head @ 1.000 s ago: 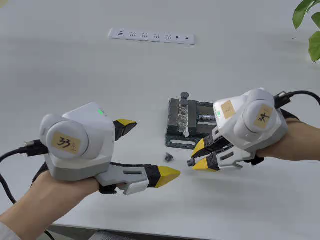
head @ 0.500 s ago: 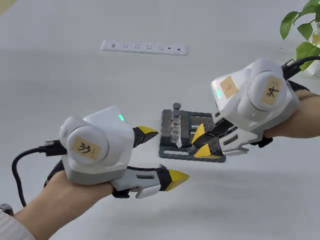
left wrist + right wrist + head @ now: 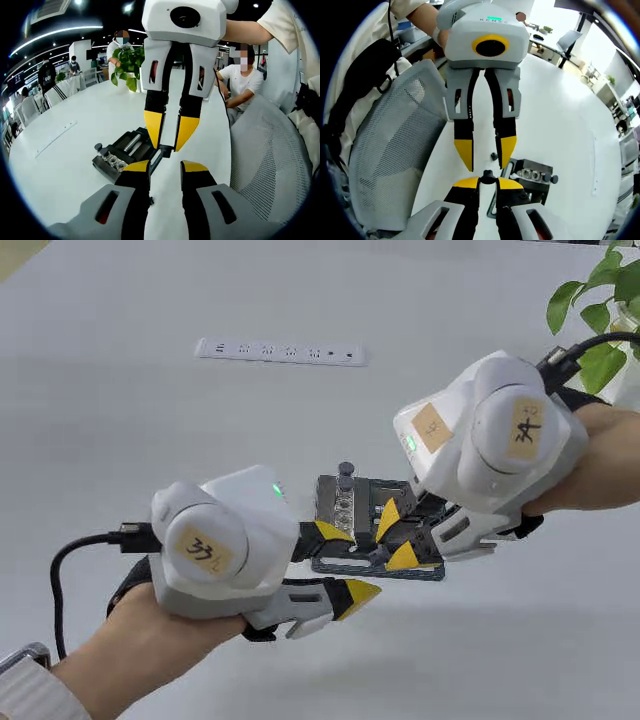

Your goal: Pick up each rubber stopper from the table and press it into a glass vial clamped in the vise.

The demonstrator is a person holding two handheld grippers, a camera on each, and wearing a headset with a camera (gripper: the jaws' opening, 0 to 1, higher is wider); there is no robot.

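Observation:
A black vise point(image 3: 330, 490) on the white table clamps a row of glass vials point(image 3: 345, 508); in the left gripper view the vise point(image 3: 131, 145) and vials point(image 3: 114, 161) lie left of centre. My right gripper point(image 3: 394, 538) hovers over the vise's near right side, shut on a small dark rubber stopper point(image 3: 487, 175) pinched at its tips. My left gripper point(image 3: 347, 560) faces it from the left, open and holding nothing, its upper tip close to the vials. A second dark stopper point(image 3: 494, 156) lies on the table between the left gripper's point(image 3: 486, 152) jaws.
A white power strip point(image 3: 280, 351) lies at the far side of the table. A green plant point(image 3: 590, 310) stands at the right edge. A grey mesh chair point(image 3: 270, 160) sits behind the table's near edge, and people sit in the background.
Both grippers have closed in on the vise: the left moved right and forward, the right moved left over the vise with the stopper. The head camera also shifted.

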